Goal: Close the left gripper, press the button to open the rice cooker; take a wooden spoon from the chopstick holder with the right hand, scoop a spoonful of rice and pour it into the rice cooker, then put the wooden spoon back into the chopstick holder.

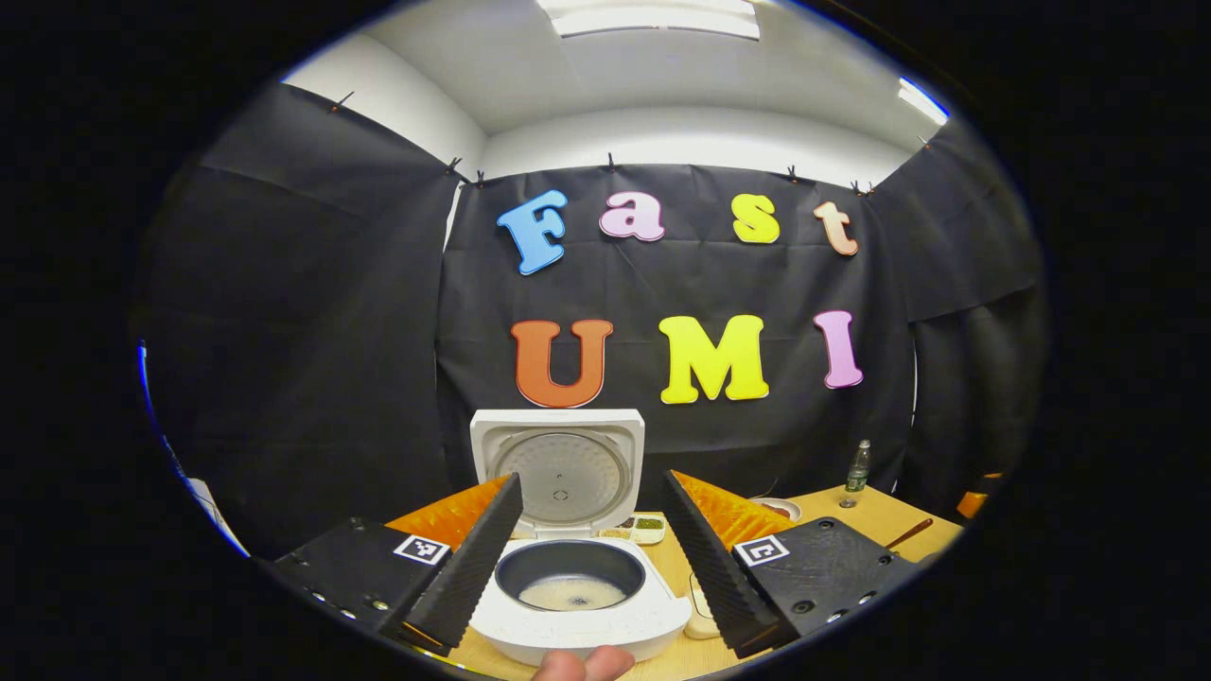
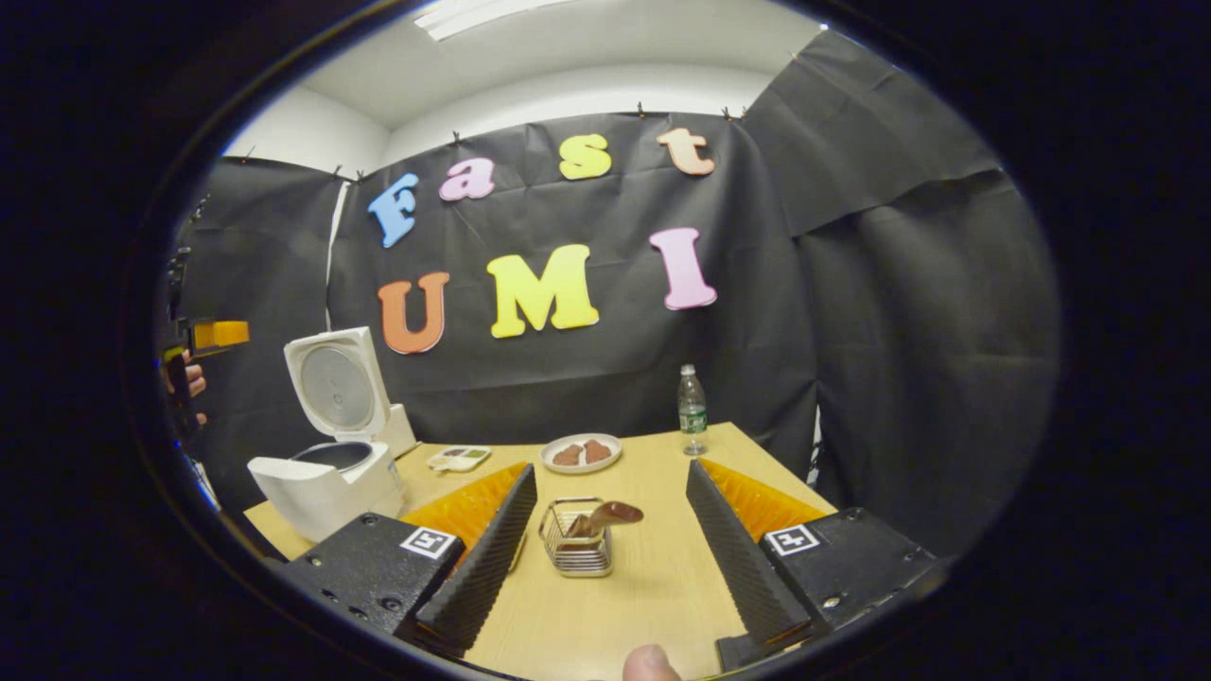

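The white rice cooker (image 1: 577, 615) stands open close in front of my left gripper (image 1: 592, 484), its lid (image 1: 560, 468) upright. Its dark pot (image 1: 570, 575) has a thin layer of rice at the bottom. My left gripper is open and holds nothing; its fingers flank the cooker. In the right gripper view, a wire chopstick holder (image 2: 577, 549) stands on the table with the wooden spoon (image 2: 605, 516) leaning in it. My right gripper (image 2: 610, 473) is open just above and in front of the holder, touching nothing. The cooker (image 2: 326, 478) stands at the table's left end.
On the wooden table (image 2: 653, 577) are a plate (image 2: 580, 452) with brown pieces, a water bottle (image 2: 693, 410) near the back wall and a small compartment tray (image 2: 458, 459) beside the cooker. A hand (image 2: 192, 380) holds the other gripper (image 2: 218, 333) at the far left.
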